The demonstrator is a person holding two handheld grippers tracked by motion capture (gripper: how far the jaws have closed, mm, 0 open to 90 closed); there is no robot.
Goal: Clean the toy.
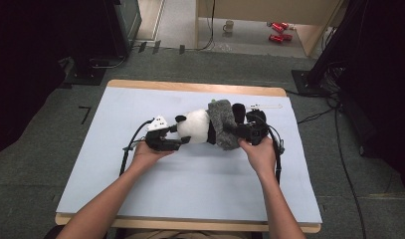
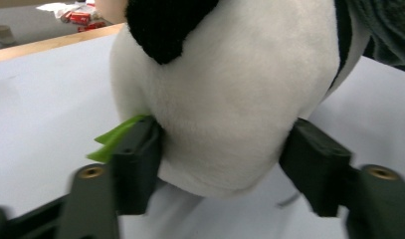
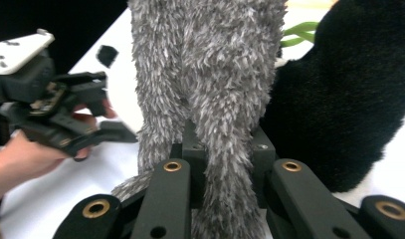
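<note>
The right gripper (image 3: 224,164) is closed tightly on the fuzzy grey knitted cloth (image 1: 223,124), which is wrapped around the black-and-white plush panda (image 1: 197,127) near the middle of the light blue bench (image 1: 140,189). The left gripper (image 2: 225,159) stands wide, its pads against the white head. The head should be kept steady while the cloth is drawn evenly.

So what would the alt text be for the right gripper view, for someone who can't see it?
The right gripper has its two black jaws pinched shut on a fold of fuzzy grey cloth that rises up the middle of the picture. The black part of a plush panda lies to its right, and a hand with the left gripper reaches in at the left.
</note>
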